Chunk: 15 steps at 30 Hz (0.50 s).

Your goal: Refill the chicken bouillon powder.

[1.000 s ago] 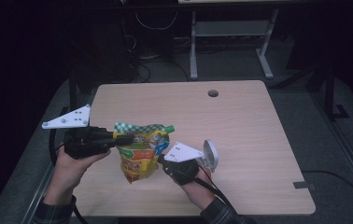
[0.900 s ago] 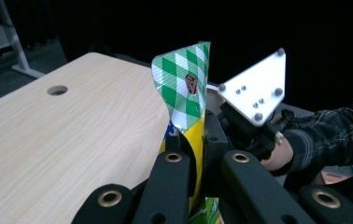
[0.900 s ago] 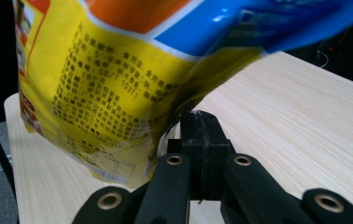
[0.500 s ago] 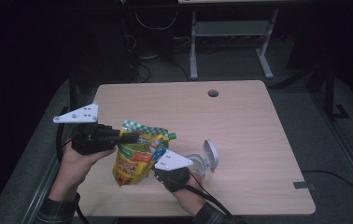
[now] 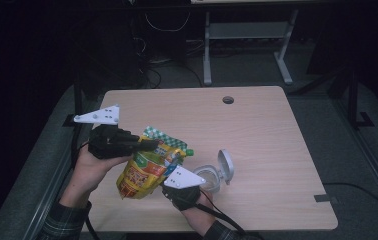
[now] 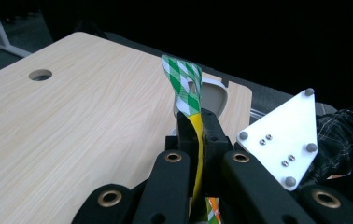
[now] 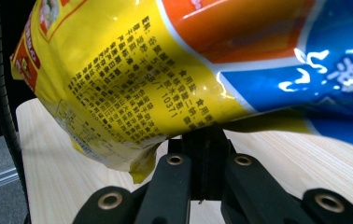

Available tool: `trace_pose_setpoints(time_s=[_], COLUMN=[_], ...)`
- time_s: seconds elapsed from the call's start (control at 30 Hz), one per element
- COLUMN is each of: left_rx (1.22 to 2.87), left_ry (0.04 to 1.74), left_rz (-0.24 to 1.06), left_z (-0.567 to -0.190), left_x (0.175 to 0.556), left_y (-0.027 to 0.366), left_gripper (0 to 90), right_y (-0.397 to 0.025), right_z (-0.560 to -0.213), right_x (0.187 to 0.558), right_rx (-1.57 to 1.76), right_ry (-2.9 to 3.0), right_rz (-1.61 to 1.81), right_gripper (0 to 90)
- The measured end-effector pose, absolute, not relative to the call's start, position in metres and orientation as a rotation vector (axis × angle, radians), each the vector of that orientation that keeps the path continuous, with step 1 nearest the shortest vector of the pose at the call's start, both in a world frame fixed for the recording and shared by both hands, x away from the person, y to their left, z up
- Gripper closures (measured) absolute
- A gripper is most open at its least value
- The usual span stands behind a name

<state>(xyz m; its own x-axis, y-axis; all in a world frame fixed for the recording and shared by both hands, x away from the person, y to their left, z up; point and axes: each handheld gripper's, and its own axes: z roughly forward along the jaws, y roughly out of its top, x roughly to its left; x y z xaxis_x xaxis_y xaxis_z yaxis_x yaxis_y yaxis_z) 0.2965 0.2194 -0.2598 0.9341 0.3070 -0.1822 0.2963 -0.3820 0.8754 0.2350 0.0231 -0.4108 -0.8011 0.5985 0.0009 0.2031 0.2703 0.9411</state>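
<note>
Left hand-held gripper (image 5: 149,145): clenched on the green checked top edge of the snack bag (image 5: 144,167).
Right hand-held gripper (image 7: 201,140): jaws pressed together just under the bag; whether they pinch it is hard to tell.
Snack bag: up in the air over the tabletop (image 5: 257,130), near the person's side.
Clear jar (image 5: 208,177): sits open beside the bag, lid flipped back.
What changed: the bag has been lifted higher and tipped more upright.
What it means: the bag looks ready to be opened or poured into the jar.
</note>
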Motion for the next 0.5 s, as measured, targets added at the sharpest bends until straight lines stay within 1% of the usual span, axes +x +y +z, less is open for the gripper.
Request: trace_pose_setpoints(time_s=[0.27, 0.5], left_rx=[2.032, 2.083], left_ry=[0.437, 0.399], left_rz=[-0.007, -0.049], left_z=[-0.262, -0.265], left_x=[0.304, 0.310], left_y=[0.206, 0.190], left_gripper=[90.0, 90.0], right_y=[0.022, 0.022], right_z=[-0.416, -0.421], right_x=[0.232, 0.231], right_rx=[0.735, 0.722], right_ry=[2.198, 2.187], right_rz=[1.585, 1.607], right_gripper=[90.0, 90.0])
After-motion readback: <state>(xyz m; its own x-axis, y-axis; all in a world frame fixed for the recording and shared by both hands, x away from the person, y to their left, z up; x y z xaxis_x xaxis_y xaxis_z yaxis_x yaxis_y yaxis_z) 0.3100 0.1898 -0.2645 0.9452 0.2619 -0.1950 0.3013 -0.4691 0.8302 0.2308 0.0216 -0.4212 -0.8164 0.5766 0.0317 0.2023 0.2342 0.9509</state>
